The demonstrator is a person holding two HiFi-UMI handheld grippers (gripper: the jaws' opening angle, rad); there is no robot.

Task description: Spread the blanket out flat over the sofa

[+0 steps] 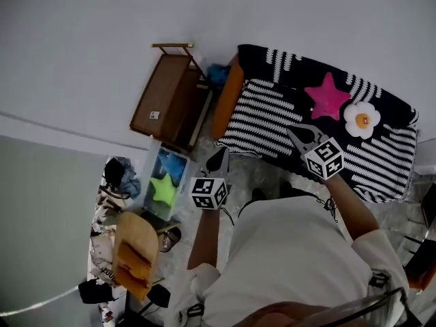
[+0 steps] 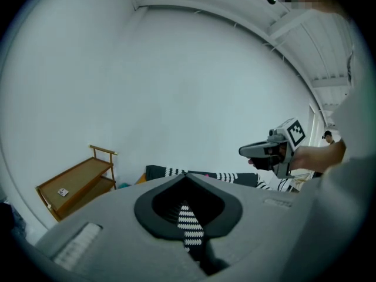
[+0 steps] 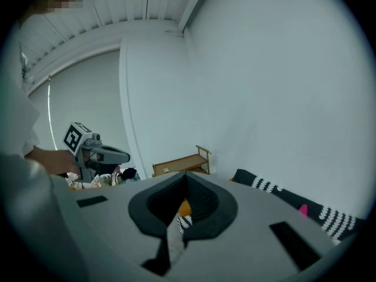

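Observation:
A black-and-white striped blanket (image 1: 272, 118) lies spread over the sofa (image 1: 228, 97), whose orange arm shows at the left end. A pink star cushion (image 1: 327, 95) and a white flower cushion (image 1: 361, 119) rest on top of it. My left gripper (image 1: 219, 157) hangs above the floor just off the sofa's front left corner, shut and empty. In the left gripper view its jaws (image 2: 187, 176) meet with only blanket stripes showing beyond them. My right gripper (image 1: 291, 132) hovers over the blanket's front part, jaws together with nothing in them (image 3: 185, 175).
A wooden shelf unit (image 1: 167, 97) stands left of the sofa against the wall. A clear bin (image 1: 163, 186) with a green star and blue items sits on the floor below it. A tan chair (image 1: 133, 251) and piled clothes (image 1: 112, 182) crowd the lower left.

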